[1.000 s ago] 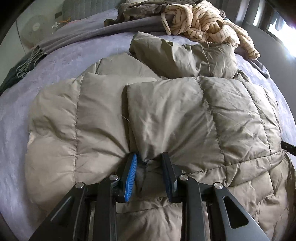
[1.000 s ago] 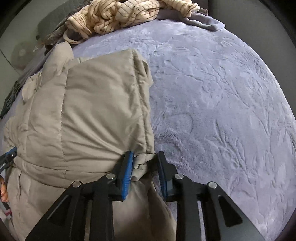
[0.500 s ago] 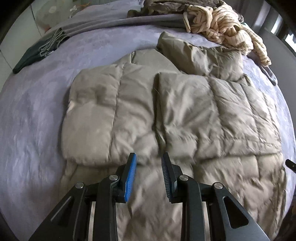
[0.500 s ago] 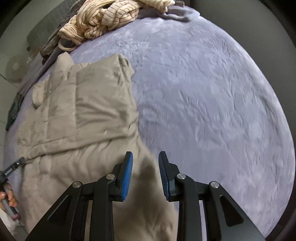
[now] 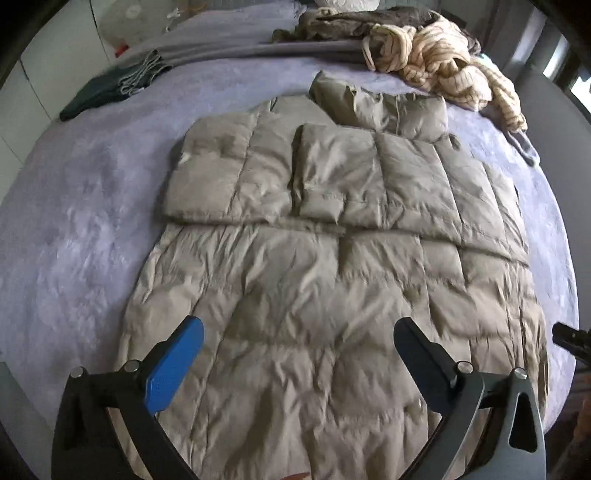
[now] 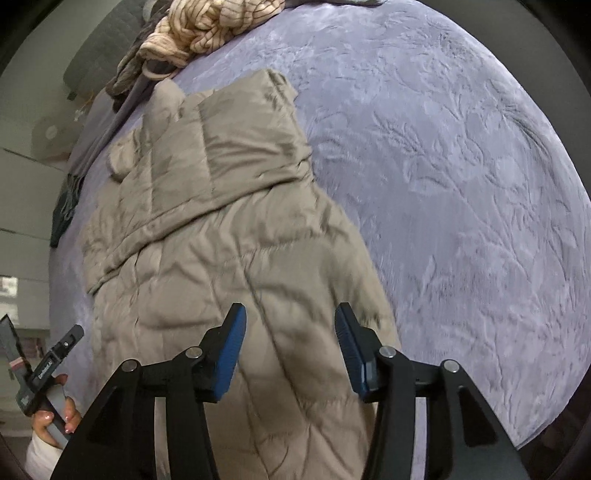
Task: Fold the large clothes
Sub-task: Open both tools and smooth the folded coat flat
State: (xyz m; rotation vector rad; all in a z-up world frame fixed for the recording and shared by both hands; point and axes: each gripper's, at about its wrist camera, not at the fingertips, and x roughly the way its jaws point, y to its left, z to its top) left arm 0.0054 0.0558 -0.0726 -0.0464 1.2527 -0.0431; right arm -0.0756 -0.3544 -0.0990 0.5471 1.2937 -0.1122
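Observation:
A large beige quilted puffer coat (image 5: 314, 288) lies flat on the lilac bed, its two sleeves folded in across the chest and its hood at the far end. My left gripper (image 5: 299, 328) hovers above the coat's lower half with its jaws opening wide and nothing between them. The same coat (image 6: 221, 229) fills the left of the right wrist view. My right gripper (image 6: 290, 314) hangs over the coat's right hem edge, jaws opening, no cloth between the pads. A hand (image 6: 55, 417) holds the left gripper's handle at the lower left.
A striped cream garment (image 5: 439, 70) and dark clothes (image 5: 347, 26) are heaped at the far end of the bed. A dark fringed cloth (image 5: 107, 88) lies at the far left edge. Bare lilac bedspread (image 6: 461, 166) stretches to the right of the coat.
Both grippers let go of the folded sleeve edges, lifted and drew back toward the coat's hem. Their jaws have spread apart, the left far wider than the right.

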